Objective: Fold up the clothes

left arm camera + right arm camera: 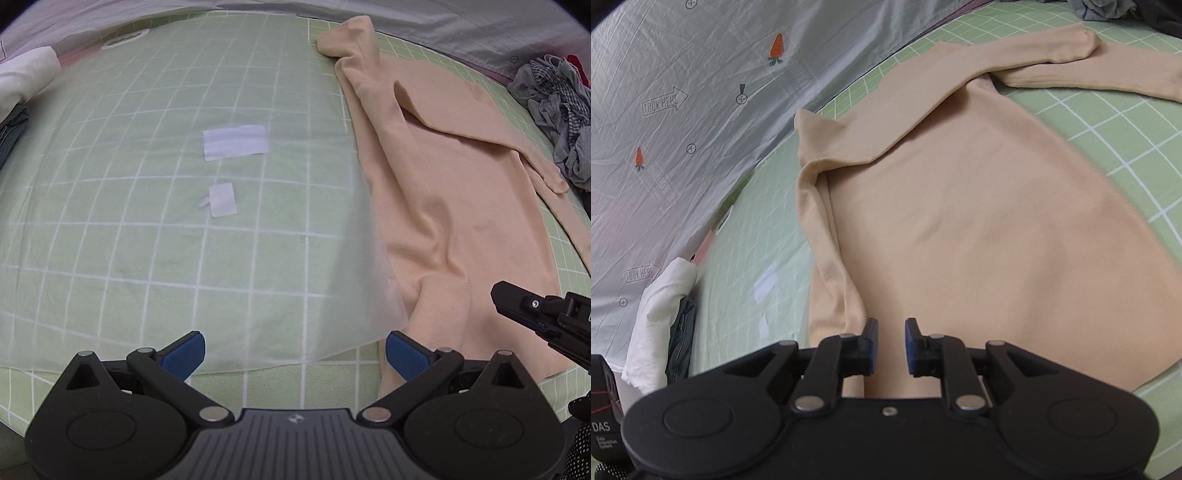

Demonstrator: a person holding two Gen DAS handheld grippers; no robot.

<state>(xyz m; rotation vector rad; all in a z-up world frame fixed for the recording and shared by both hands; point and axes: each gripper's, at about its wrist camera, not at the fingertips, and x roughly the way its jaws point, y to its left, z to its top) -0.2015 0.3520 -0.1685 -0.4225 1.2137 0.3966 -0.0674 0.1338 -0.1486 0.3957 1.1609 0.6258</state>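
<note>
A beige long-sleeved top (443,192) lies spread on the green checked sheet (147,236), right of centre in the left wrist view. In the right wrist view the beige top (979,229) fills the middle, one sleeve folded in along its left side and the other stretched to the upper right. My left gripper (294,352) is wide open and empty, low over the sheet just left of the top's hem. My right gripper (889,345) is open with a narrow gap, empty, just above the hem; it also shows at the right edge of the left wrist view (535,314).
A translucent sheet (207,295) with two white labels (236,142) covers the bed's left part. Folded white and dark clothes (661,325) lie at the left edge. A heap of grey checked garments (554,110) sits at the far right. A grey printed cloth (683,110) runs behind the bed.
</note>
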